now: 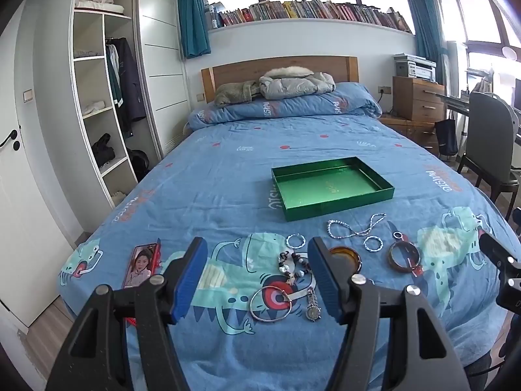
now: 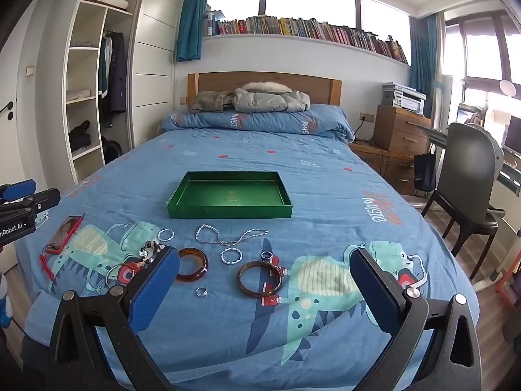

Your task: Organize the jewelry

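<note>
Jewelry lies scattered on the blue bedspread in front of an empty green tray (image 1: 332, 186) (image 2: 230, 194). A silver necklace (image 1: 355, 226) (image 2: 228, 236), two twisted silver rings (image 1: 295, 240) (image 2: 231, 255), two amber bangles (image 2: 191, 264) (image 2: 260, 279), a beaded bracelet (image 1: 291, 263), a thin silver bangle (image 1: 271, 303), a watch (image 1: 313, 304) and a small ring (image 2: 202, 291) rest there. My left gripper (image 1: 257, 280) hovers open above the beaded bracelet and silver bangle. My right gripper (image 2: 264, 288) hovers open over the amber bangles. Neither holds anything.
A phone in a red case (image 1: 141, 264) (image 2: 63, 234) lies at the near left of the bed. A folded quilt and jackets (image 1: 286, 96) are piled by the headboard. A chair (image 2: 469, 176) and wooden drawers (image 2: 402, 130) stand right of the bed, a wardrobe left.
</note>
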The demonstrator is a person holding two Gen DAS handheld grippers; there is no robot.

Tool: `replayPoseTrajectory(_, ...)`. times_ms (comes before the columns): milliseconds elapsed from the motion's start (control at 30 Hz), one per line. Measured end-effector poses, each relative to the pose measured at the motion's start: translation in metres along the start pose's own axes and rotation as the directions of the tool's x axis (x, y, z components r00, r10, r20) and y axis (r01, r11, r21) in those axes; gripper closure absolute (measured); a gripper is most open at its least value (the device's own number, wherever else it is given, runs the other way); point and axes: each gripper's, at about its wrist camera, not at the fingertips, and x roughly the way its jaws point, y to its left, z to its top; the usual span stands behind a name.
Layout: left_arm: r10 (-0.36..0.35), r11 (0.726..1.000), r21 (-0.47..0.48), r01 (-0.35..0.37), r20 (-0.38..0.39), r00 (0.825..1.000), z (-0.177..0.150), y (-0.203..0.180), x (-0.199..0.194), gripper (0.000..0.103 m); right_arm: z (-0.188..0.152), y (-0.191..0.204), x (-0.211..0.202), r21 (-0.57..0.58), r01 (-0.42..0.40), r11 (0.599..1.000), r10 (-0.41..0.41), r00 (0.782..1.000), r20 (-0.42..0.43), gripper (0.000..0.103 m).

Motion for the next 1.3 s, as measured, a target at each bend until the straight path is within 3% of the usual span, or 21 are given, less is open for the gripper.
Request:
replayPoseTrajectory(367, -0.004, 1.0, -0.02, 0.003, -0.029, 1.0, -0.01, 0.0, 0.007, 0.041, 0.0, -0.002, 0.008, 0.013, 0.037, 0.999, -0.037, 0.999, -0.016, 0.0)
replayPoseTrajectory(1300, -0.027, 0.999, -0.035, 0.024, -0.085, 0.996, -0.008, 0.0, 0.023, 0.041, -0.001, 0.001, 0.015, 0.013, 0.021, 1.0, -0.02, 0.999, -0.04, 0.0)
